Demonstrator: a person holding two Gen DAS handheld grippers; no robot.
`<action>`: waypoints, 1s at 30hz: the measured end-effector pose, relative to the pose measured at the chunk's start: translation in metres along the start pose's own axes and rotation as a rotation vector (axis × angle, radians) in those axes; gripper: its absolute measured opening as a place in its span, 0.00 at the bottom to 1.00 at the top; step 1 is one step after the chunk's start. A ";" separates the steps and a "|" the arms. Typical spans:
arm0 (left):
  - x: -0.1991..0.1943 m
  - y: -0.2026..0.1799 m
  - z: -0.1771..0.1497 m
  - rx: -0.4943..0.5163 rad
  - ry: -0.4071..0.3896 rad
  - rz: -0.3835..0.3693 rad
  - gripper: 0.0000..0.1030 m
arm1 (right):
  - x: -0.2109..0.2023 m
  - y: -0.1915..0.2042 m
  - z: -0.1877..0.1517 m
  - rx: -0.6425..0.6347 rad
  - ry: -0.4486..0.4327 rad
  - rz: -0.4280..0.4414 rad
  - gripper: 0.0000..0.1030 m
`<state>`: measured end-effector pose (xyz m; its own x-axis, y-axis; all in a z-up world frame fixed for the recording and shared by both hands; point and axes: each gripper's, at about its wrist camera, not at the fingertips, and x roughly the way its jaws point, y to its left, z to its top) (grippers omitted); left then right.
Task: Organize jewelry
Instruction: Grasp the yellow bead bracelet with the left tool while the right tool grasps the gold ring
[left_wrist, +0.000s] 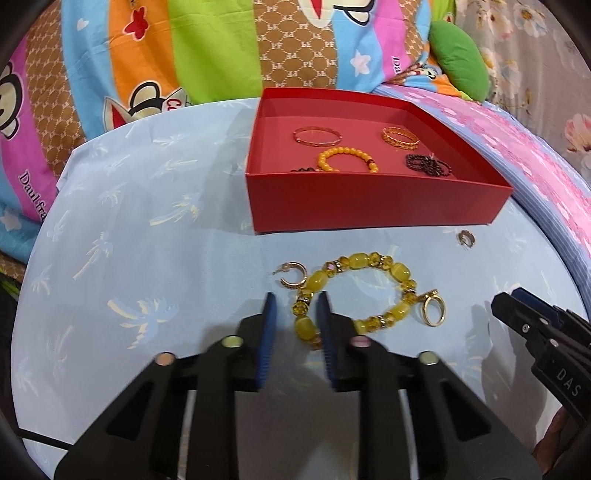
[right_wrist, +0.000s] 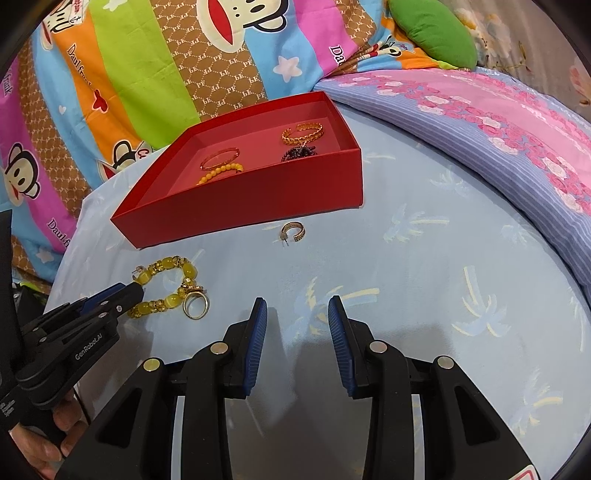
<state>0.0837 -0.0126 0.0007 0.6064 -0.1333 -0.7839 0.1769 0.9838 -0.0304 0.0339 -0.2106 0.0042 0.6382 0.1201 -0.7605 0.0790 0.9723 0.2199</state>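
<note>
A yellow bead bracelet lies on the light blue cloth in front of a red box. My left gripper is open, its fingers straddling the bracelet's left side. A gold ring touches the bracelet's right end. One gold hoop earring lies left of it, another near the box's right corner. The box holds several bracelets. My right gripper is open and empty over bare cloth, right of the ring and the bracelet; the box and an earring lie beyond it.
A colourful cartoon quilt is piled behind the box. A pink and lilac floral blanket and a green cushion lie at the right. The blue cloth stretches right of my right gripper.
</note>
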 end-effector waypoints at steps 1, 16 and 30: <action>-0.001 -0.001 -0.001 0.006 0.000 -0.010 0.09 | 0.000 0.000 0.000 0.000 0.000 0.000 0.34; -0.022 0.013 -0.025 -0.046 -0.004 -0.065 0.09 | -0.004 0.021 -0.012 -0.047 0.012 0.030 0.34; -0.023 0.020 -0.027 -0.060 -0.003 -0.084 0.09 | 0.013 0.063 -0.008 -0.127 0.039 0.079 0.34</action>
<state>0.0524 0.0133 0.0009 0.5939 -0.2159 -0.7750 0.1803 0.9745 -0.1333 0.0412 -0.1457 0.0031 0.6082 0.2022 -0.7676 -0.0690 0.9768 0.2026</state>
